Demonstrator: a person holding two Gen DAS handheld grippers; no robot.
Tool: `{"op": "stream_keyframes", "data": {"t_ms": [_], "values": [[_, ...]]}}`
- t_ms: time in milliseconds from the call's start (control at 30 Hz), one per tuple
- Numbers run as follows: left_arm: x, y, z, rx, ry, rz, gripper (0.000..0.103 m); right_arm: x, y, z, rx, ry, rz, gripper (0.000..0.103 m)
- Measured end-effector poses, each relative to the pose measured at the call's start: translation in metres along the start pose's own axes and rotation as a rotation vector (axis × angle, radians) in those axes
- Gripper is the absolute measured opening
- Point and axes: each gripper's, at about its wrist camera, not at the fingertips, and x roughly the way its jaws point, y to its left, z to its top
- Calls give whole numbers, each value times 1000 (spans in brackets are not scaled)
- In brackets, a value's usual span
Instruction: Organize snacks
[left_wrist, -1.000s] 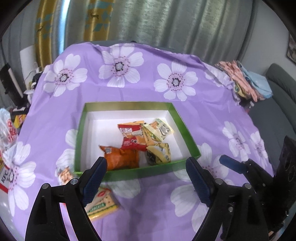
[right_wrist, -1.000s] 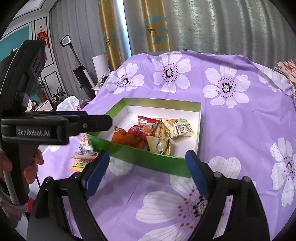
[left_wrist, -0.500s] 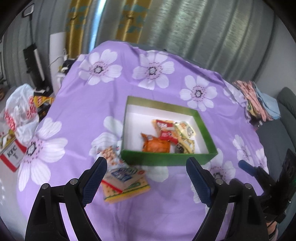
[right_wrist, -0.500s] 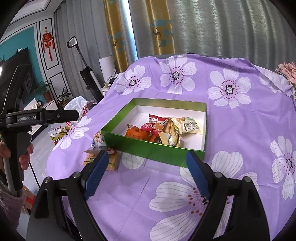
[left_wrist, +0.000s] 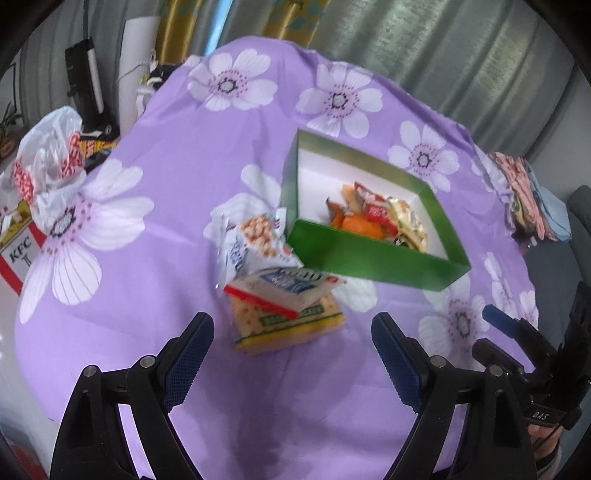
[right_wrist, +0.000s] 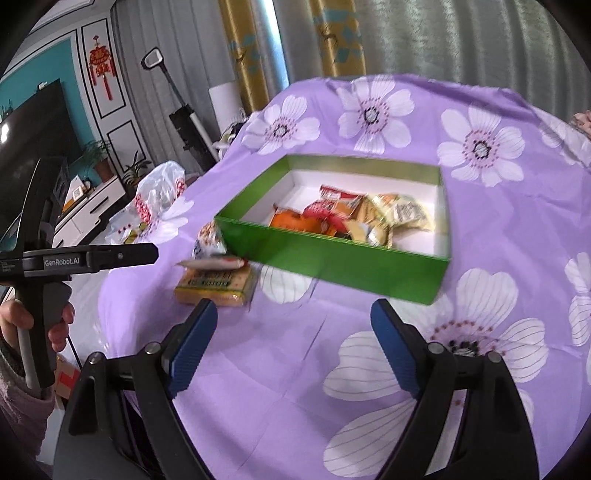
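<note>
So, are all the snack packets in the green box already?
No, three packets lie stacked on the purple cloth just outside the green box.

Black left claw (left_wrist: 291, 332) with blue ribbed pads (left_wrist: 186, 360), silver screws, white "GenRobot.AI" lettering

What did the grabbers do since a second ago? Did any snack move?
The left gripper pulled back and swung left, from over the green box to facing the snack packets lying outside it. The right gripper backed off a little. Both stayed open and empty. No snack moved; the box kept its packets.
</note>
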Motion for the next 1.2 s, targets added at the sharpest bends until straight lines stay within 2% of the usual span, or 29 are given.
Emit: {"op": "stream_keyframes", "data": {"t_ms": [567, 667, 800, 1200], "values": [[39, 22, -14, -25, 56, -41, 87, 78, 32, -10, -82, 143, 124, 84], [45, 25, -14, -30, 64, -43, 87, 93, 37, -8, -97, 159, 141, 81], [49, 29, -13, -39, 65, -54, 87, 113, 43, -6, -115, 199, 149, 70], [57, 33, -7, -39, 65, -53, 80, 137, 51, 2, -175, 221, 177, 62]]}}
